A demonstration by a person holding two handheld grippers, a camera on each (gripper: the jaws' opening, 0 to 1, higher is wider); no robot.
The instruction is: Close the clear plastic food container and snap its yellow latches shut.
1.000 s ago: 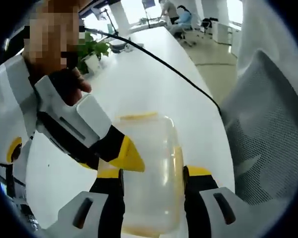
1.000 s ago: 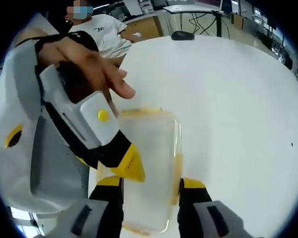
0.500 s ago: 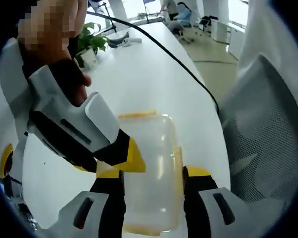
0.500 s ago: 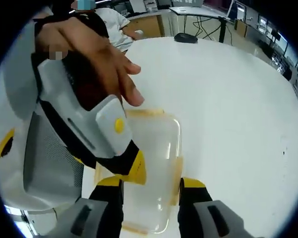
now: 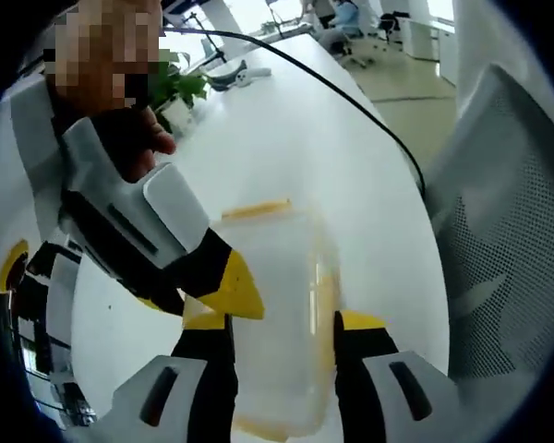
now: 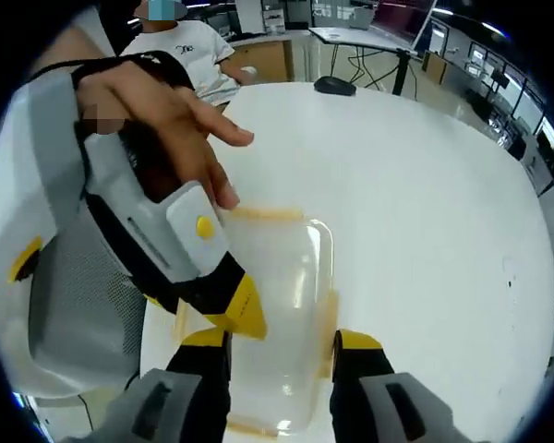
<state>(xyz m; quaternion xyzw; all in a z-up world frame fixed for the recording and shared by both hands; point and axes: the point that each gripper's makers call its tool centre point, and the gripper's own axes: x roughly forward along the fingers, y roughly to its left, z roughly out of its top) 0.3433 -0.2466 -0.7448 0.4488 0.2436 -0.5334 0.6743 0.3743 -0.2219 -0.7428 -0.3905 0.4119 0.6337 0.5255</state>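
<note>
A long white table [image 5: 286, 148] runs through an open office, with a potted plant [image 5: 171, 92] and a black cable [image 5: 351, 101] along it and a mesh chair [image 5: 508, 240] beside it; a black mouse [image 6: 336, 86] lies at the far end in the right gripper view. The left gripper [image 5: 279, 325] has its jaws spread, straddling the clear container [image 5: 272, 314], whose lid is down. The right gripper [image 6: 279, 339] is likewise spread around the container [image 6: 277, 314]. Yellow latches [image 6: 258, 214] line its edges. In each view the other gripper's yellow tip rests on the container's left side; whether it touches a latch I cannot tell
</note>
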